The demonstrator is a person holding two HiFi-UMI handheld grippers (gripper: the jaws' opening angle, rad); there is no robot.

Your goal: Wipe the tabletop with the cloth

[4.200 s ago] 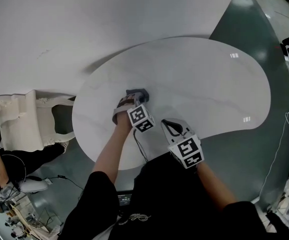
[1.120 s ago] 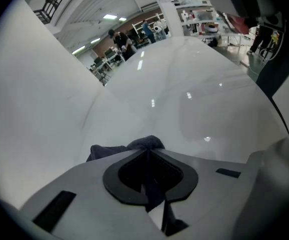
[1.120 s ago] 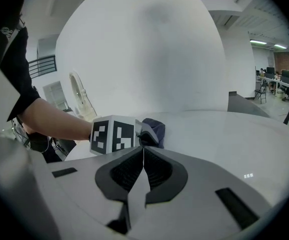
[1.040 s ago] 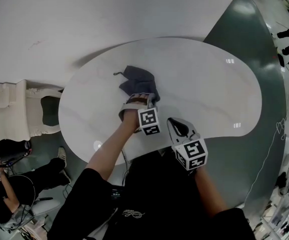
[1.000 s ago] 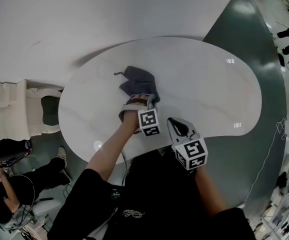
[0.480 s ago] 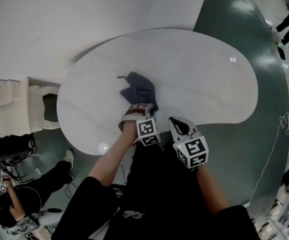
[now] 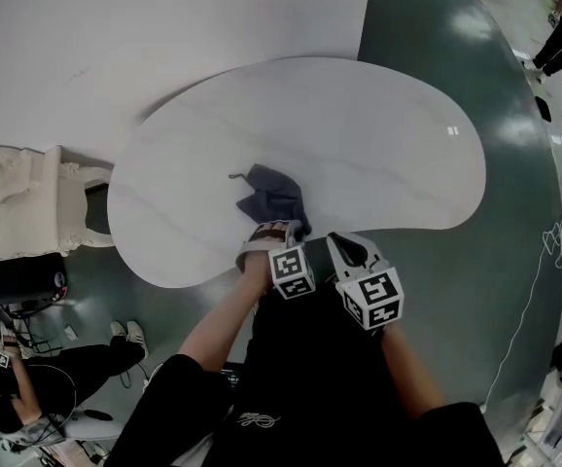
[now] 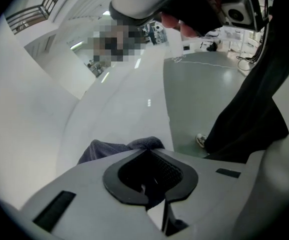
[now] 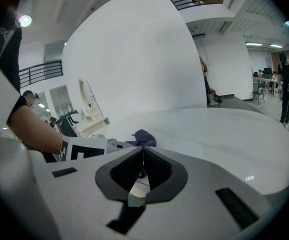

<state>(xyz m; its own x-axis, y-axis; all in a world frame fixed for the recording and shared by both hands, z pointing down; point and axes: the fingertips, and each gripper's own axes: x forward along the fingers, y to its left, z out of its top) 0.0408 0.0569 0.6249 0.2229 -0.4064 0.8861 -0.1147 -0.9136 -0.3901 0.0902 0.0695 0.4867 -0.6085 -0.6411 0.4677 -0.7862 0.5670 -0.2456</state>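
Left tool (image 7: pixel 279 226): clamped on cloth (image 7: pixel 269 197), on desk (image 7: pixel 359 134). Right tool (image 7: pixel 339 243): closed, empty, beside cloth. Best pressed flat, strokes overlapping.

head: you look steeply down on tabletop (image 7: pixel 359 134) | left gripper view: low, close behind cloth (image 8: pixel 109 149) | right gripper view: low, farther back | all share cloth

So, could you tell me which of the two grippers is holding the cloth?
The left gripper: its jaws pinch the dark cloth on the tabletop. The right gripper is shut, empty, beside it.
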